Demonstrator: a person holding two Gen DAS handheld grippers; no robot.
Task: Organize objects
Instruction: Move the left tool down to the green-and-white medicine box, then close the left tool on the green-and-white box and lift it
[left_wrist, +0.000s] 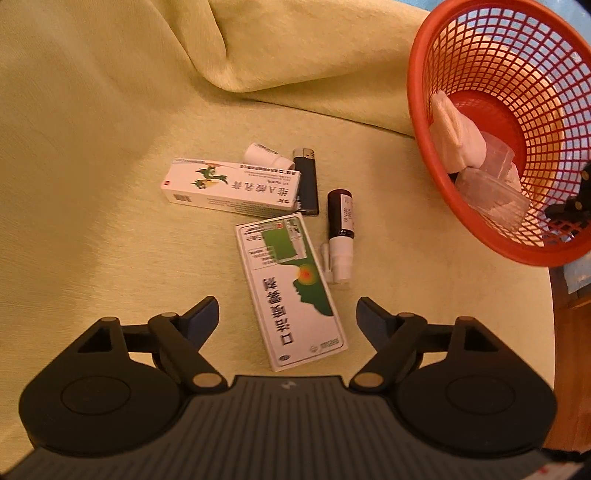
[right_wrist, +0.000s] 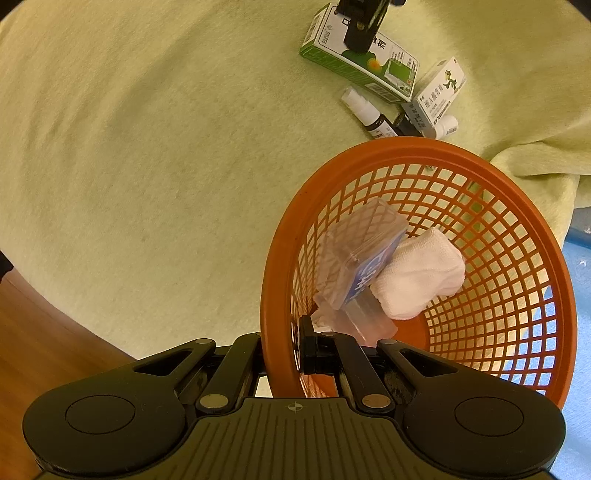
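gripping basket (right_wrist: 480, 162) rim | right gripper (right_wrist: 282, 354) | table edge near

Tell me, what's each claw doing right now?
Left gripper open above green box. Right gripper shut on basket rim. Spray bottle lies beside box.

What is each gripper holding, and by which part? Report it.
The right gripper is shut on the round red plastic mesh basket, jaws pinching its near rim. The left gripper holds nothing, its jaws open above the green-and-white medicine box.
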